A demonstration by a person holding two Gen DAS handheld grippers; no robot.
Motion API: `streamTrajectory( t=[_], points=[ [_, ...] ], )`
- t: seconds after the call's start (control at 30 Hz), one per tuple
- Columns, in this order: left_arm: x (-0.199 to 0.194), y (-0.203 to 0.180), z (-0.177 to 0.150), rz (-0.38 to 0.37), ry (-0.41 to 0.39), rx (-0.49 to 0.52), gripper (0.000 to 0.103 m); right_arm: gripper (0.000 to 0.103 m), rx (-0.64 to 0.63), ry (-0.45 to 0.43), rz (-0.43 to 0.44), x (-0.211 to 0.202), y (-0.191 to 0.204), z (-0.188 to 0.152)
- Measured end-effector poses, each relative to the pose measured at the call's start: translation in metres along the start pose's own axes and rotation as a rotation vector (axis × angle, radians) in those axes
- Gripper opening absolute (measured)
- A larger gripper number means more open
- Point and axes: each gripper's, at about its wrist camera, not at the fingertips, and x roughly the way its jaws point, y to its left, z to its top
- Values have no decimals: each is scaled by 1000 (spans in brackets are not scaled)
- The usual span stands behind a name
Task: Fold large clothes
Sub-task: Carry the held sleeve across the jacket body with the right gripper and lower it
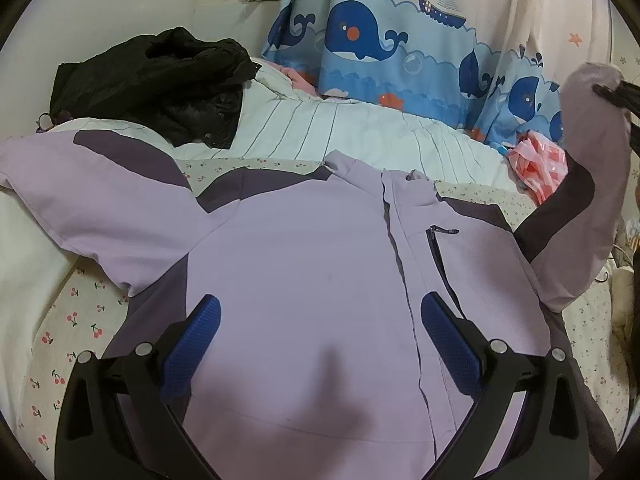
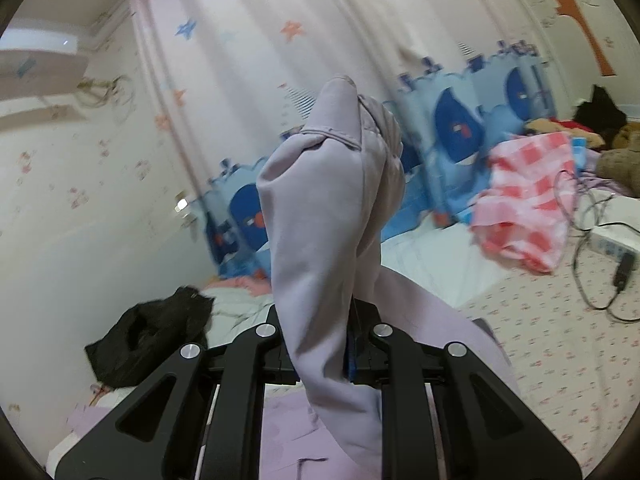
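Bed (image 1: 60, 320) w/ cherry-print sheet carries a lilac jacket (image 1: 304, 280), front up, zip closed. Its sleeve (image 2: 320, 208) is lifted off the bed – right gripper (image 2: 352, 344) jaws clamped on the cuff end. Left gripper (image 1: 320, 324) hovers over the jacket's chest, jaws apart (nothing between). Black garment (image 1: 160, 84) lies near the wall.

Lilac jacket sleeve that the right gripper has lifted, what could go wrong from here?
1. The right gripper pinches only the sleeve near its cuff; the smooth fabric might slip from the fingers.
2. The left gripper hovers open over the jacket body, so pulling the sleeve could drag it.
3. The black garment lies close by.
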Motion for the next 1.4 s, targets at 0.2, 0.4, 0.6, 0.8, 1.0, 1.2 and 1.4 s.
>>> streamTrajectory(
  t=[0.2,0.4,0.6,0.8,1.0,1.2,1.4],
  points=[
    [-1,1,1,-4,-1,-6,96,15,-49,60,81,28,55,-32],
    [-5,4,2,-7,-8,-20,96,15,-103,120,150,52,107,-72],
    [-8,9,4,-5,-13,-37,96,15,-110,198,193,78,142,-118],
    [-10,15,4,1,-16,-53,96,15,-92,275,205,101,154,-166],
    [-11,15,4,2,-19,-57,96,15,-84,340,201,116,152,-202],
    [-11,16,4,6,-24,-54,96,15,-72,395,200,126,147,-233],
    [-11,17,4,6,-26,-56,96,16,-65,442,199,132,144,-261]
  ],
)
